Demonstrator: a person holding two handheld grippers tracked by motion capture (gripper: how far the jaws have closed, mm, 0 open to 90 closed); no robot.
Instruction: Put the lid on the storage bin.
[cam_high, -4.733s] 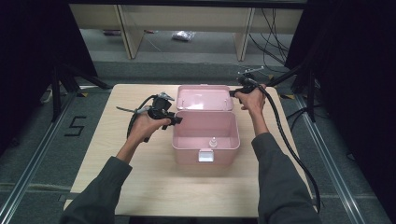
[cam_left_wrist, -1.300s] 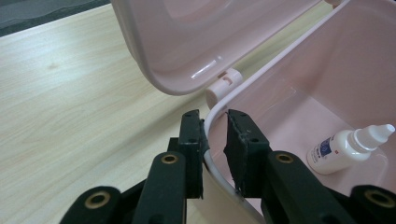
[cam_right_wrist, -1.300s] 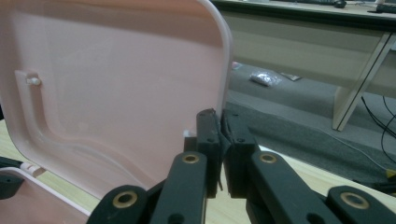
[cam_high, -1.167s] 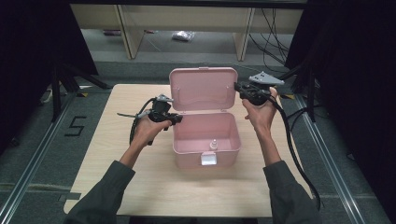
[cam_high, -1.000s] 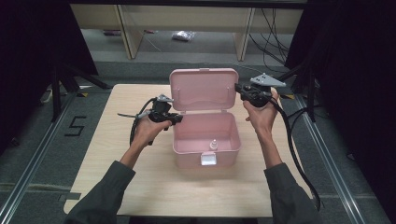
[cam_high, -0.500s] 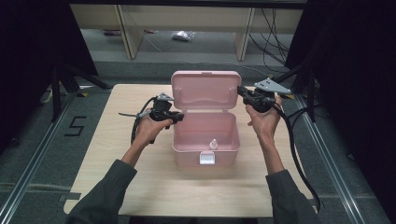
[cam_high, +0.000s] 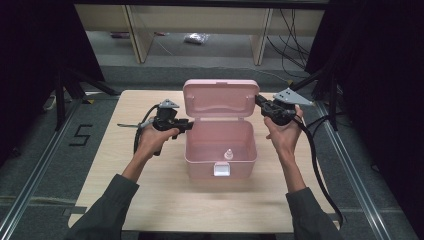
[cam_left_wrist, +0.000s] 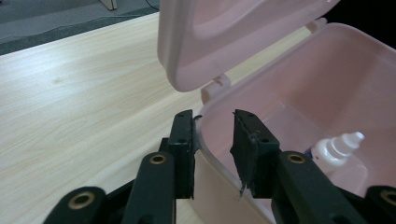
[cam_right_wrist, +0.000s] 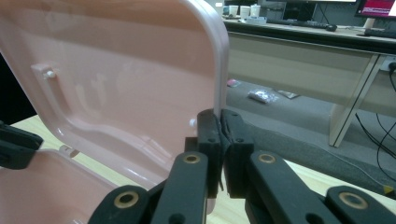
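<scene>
A pink plastic box (cam_high: 200, 167) stands mid-table with its lid (cam_high: 221, 97) swung up on the back hinge. A small white dropper bottle (cam_high: 228, 154) lies inside on the floor of the box. My right gripper (cam_high: 260, 102) is shut on the lid's right edge (cam_right_wrist: 220, 70) and holds the lid upright. My left gripper (cam_left_wrist: 212, 140) straddles the rim of the box's left wall (cam_left_wrist: 210, 154). Its jaws have just been opening. One pad is outside the wall, the other (cam_left_wrist: 250, 140) stands off it inside. In the high view the left gripper (cam_high: 186, 125) sits at the box's left side.
The wooden table (cam_high: 140, 200) has bare room left, right and in front of the box. The box's white front latch (cam_high: 221, 170) hangs down. Beyond the table are shelf legs (cam_high: 261, 37) and a small bag on the floor (cam_high: 196, 38). Cables (cam_high: 320, 170) trail from the right gripper.
The lid went from shut to raised, and over the last second tipped further back to upright with the right gripper on its edge. The left hand stayed at the box's left wall.
</scene>
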